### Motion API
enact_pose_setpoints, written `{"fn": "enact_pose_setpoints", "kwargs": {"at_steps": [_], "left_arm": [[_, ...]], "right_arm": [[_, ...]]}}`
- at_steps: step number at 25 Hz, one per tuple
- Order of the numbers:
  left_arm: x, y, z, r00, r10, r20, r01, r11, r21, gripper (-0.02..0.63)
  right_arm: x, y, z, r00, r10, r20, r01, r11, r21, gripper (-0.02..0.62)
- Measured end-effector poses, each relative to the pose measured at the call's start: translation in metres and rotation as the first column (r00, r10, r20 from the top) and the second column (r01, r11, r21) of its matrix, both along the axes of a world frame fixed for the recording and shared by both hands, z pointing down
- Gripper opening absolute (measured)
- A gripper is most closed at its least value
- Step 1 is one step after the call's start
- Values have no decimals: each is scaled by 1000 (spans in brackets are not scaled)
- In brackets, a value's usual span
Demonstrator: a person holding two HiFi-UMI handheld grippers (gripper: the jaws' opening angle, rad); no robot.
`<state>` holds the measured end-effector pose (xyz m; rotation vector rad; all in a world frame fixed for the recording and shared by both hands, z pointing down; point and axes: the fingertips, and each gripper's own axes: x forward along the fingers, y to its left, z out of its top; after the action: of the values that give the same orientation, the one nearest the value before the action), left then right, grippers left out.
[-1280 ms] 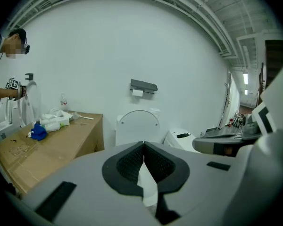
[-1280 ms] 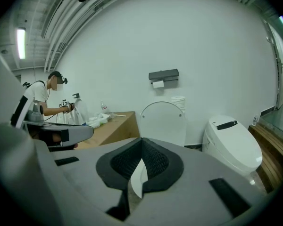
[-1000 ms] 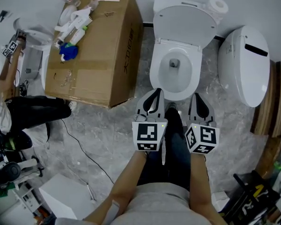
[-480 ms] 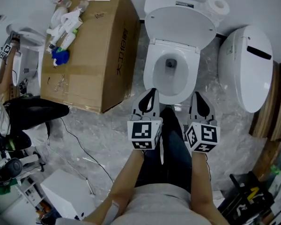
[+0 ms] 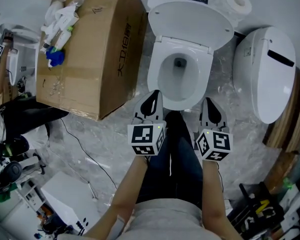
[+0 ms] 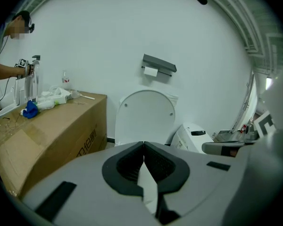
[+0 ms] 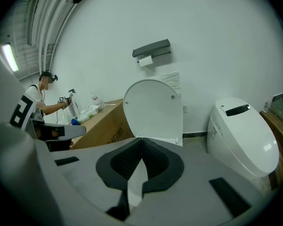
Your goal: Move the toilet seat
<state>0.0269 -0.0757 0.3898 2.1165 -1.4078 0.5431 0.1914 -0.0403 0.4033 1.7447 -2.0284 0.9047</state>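
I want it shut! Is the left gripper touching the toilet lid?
Apart. The head view shows the left gripper at the bowl's near edge, the raised lid across the bowl.

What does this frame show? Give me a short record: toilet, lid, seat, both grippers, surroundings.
toilet: white, straight ahead of the person
lid: raised, leaning back
seat: appears down on the bowl
left gripper: shut, empty, at the bowl's front
right gripper: shut, empty, alongside the left
left of toilet: cardboard box with bottles on top
right of toilet: second toilet, lid closed
behind lid: paper roll
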Motion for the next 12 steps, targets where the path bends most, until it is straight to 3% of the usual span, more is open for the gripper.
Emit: {"fn": "enact_pose_setpoints", "kwargs": {"at_steps": [12], "left_arm": [[-23, -2, 50, 998, -29, 52, 35, 994, -105, 15]], "right_arm": [[-1, 1, 46, 999, -4, 36, 7, 997, -73, 12]]}}
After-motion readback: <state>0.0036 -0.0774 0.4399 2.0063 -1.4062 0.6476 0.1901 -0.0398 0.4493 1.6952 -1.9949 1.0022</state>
